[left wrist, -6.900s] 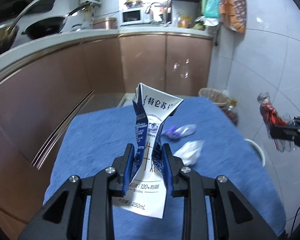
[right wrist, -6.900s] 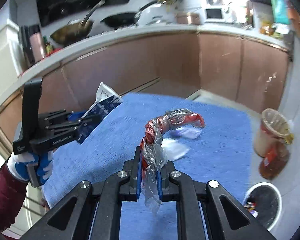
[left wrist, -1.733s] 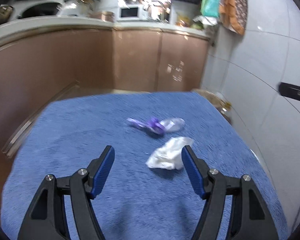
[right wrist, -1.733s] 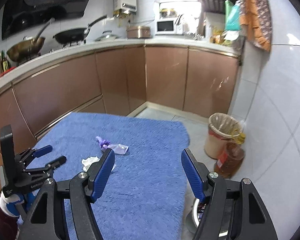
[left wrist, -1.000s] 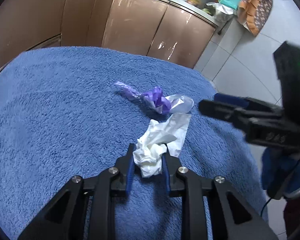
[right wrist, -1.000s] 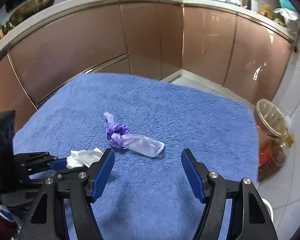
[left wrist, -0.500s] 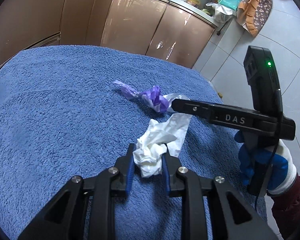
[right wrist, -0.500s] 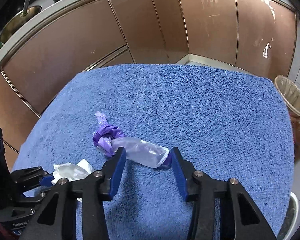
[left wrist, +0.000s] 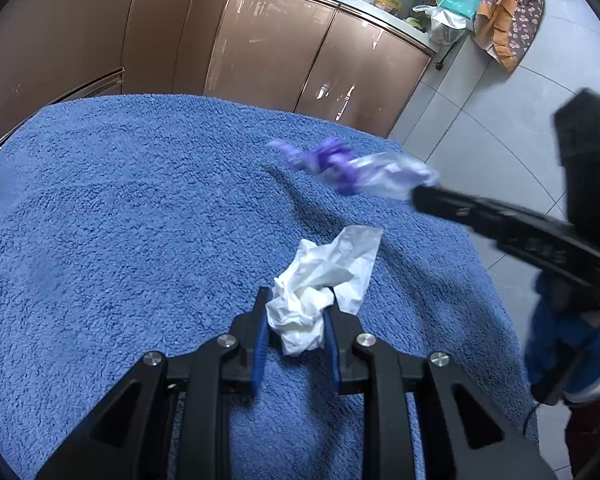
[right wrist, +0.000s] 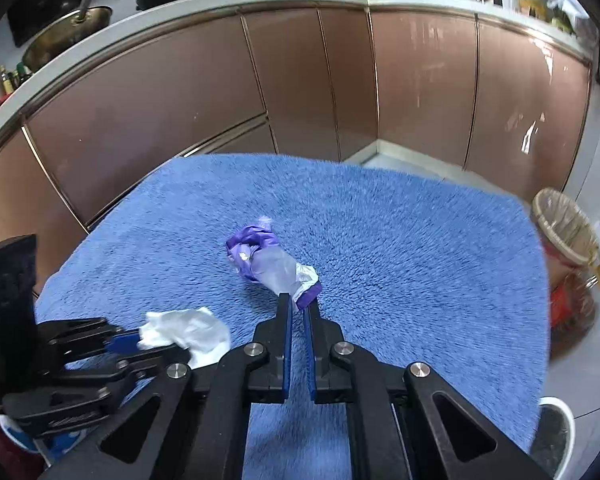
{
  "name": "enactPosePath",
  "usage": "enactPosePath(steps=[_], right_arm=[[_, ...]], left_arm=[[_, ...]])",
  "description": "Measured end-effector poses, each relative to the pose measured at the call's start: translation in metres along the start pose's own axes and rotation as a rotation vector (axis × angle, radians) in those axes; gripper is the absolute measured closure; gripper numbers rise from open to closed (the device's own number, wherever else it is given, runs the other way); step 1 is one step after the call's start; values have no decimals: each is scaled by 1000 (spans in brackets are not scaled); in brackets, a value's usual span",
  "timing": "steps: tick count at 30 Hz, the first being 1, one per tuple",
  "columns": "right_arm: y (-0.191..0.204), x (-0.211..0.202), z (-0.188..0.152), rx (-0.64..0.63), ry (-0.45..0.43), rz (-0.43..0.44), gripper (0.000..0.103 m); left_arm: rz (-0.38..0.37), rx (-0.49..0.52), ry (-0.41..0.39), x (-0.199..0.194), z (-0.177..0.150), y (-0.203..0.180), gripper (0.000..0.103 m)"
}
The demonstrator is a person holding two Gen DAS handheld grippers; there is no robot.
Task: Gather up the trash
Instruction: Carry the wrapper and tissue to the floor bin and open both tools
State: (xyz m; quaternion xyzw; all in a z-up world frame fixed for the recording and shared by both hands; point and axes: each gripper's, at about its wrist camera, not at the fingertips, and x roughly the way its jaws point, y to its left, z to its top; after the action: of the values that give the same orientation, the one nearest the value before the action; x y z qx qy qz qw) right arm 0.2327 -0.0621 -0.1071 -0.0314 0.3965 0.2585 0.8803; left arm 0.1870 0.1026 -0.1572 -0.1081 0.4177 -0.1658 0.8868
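left tool (left wrist: 296, 320) grips tissue (left wrist: 316, 284) | right tool (right wrist: 296, 308) pinches purple wrapper (right wrist: 272, 260) (near end)

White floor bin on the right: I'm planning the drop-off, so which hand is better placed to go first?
Right, probably: the right gripper pinches the purple-and-clear plastic wrapper nearest the white floor bin; the left gripper, holding the crumpled white tissue, sits farther away.

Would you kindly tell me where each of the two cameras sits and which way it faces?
Left wrist: on the left gripper, looking down at the crumpled white tissue it clamps; the right gripper and a gloved hand show.
Right wrist: on the right gripper, shut on the purple plastic wrapper; the left gripper shows.
Shared: blue towel-covered table, tissue, wrapper.
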Motion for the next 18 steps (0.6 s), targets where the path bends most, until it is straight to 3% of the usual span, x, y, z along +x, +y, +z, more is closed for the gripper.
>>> enactPosePath(steps=[9,18], right_arm=[[12,-84,-13,-12,-93,-87,98],[18,-166,-39,5,-181,-155,98]], left_arm=[[46,9,-60,-18,-4,-14,82],[62,83,-165,-84,-7,-47,83]])
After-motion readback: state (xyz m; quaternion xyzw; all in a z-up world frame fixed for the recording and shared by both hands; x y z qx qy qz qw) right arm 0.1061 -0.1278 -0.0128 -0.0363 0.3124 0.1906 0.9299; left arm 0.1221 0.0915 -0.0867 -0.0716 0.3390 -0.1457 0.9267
